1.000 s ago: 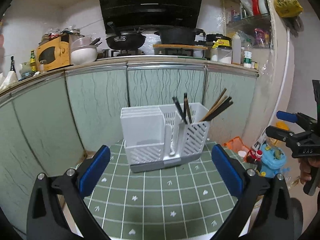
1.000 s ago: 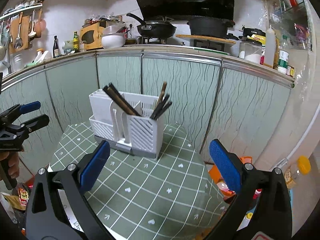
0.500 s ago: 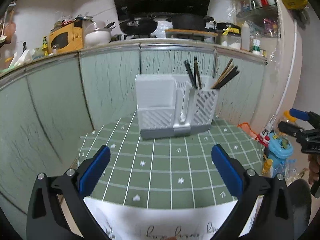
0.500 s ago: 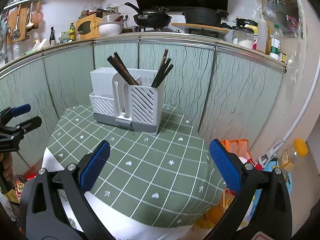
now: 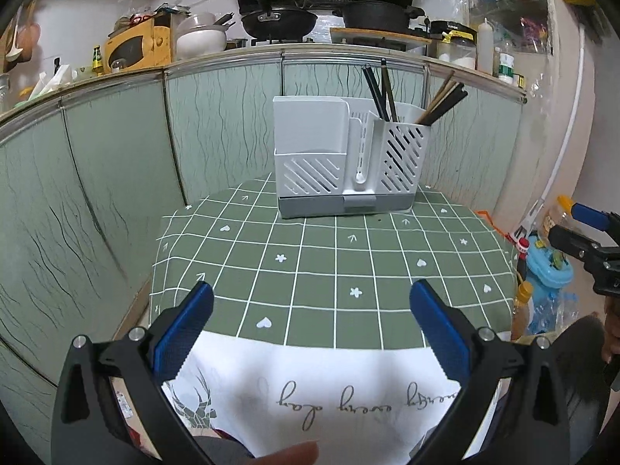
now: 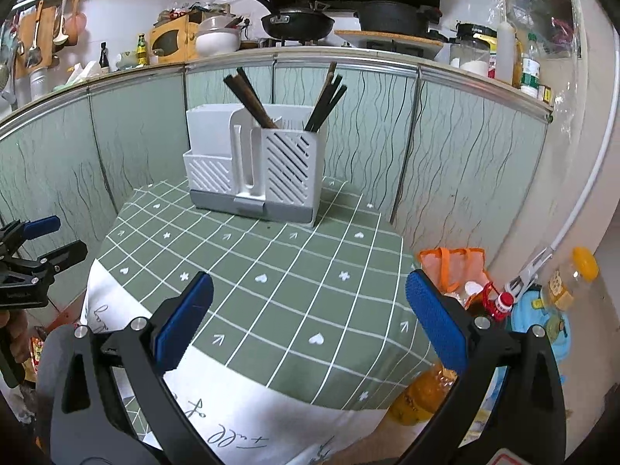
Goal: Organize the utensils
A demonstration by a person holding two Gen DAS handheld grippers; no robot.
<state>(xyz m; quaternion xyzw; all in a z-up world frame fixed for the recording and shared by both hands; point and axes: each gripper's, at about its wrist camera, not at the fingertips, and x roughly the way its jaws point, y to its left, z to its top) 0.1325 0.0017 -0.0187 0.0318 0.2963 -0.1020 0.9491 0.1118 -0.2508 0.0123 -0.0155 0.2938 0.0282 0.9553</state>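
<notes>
A white slotted utensil rack (image 5: 345,162) on a grey base stands at the far side of the small table with the green checked cloth (image 5: 329,267). It also shows in the right wrist view (image 6: 255,170). Several dark and wooden chopsticks (image 5: 381,91) stand upright in its right compartments, seen too from the right wrist (image 6: 250,97). My left gripper (image 5: 310,310) is open and empty, held back over the table's near edge. My right gripper (image 6: 308,306) is open and empty, off the table's near right side.
Green patterned cabinet fronts (image 5: 116,147) wrap behind the table under a crowded kitchen counter (image 6: 310,44). Bottles, an orange bag (image 6: 453,267) and a blue container (image 5: 550,267) sit on the floor to the right. The white cloth edge (image 5: 348,387) hangs at the front.
Both grippers have pulled back and away from the rack, staying open and empty. The rack now looks smaller and farther, and the table's front edge has come into view.
</notes>
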